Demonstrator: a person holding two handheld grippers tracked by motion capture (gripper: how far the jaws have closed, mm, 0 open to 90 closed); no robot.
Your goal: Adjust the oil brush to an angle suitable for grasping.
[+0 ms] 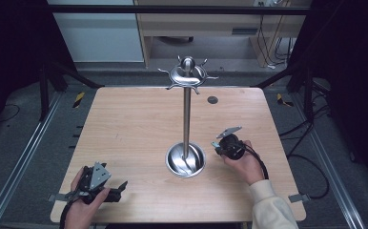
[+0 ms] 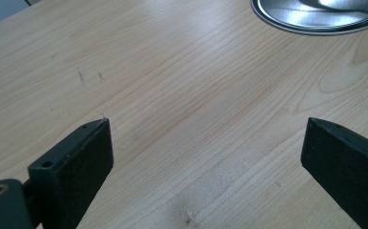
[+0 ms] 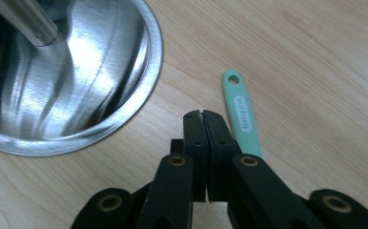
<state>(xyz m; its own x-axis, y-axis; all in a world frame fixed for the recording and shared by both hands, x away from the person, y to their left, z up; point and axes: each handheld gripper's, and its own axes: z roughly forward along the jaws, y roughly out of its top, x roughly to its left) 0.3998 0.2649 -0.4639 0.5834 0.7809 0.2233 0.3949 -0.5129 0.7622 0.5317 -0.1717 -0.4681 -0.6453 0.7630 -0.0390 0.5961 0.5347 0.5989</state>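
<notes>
Pale wood grain runs across the table (image 1: 125, 124), which sits on a grey floor between dark frame rails; at its middle stands a steel stand (image 1: 187, 114), a thin upright pole rising from a round dish-shaped base (image 3: 77, 86) to a crown of curved hooks (image 1: 188, 74). At the near left corner a person's hand rests the left gripper (image 1: 120, 187) low on the wood, its jaws spread wide with bare table between them (its own view catches the rim of the base at the top edge); the right gripper (image 3: 204, 117) sits just right of the base, held in the other hand with a cream sleeve (image 1: 270, 205) behind, and its jaws are pressed together with nothing between them. A mint-green handle (image 3: 240, 112) with a hole at its end lies flat on the table just beside those closed tips, partly hidden beneath the right gripper, apart from the base.
</notes>
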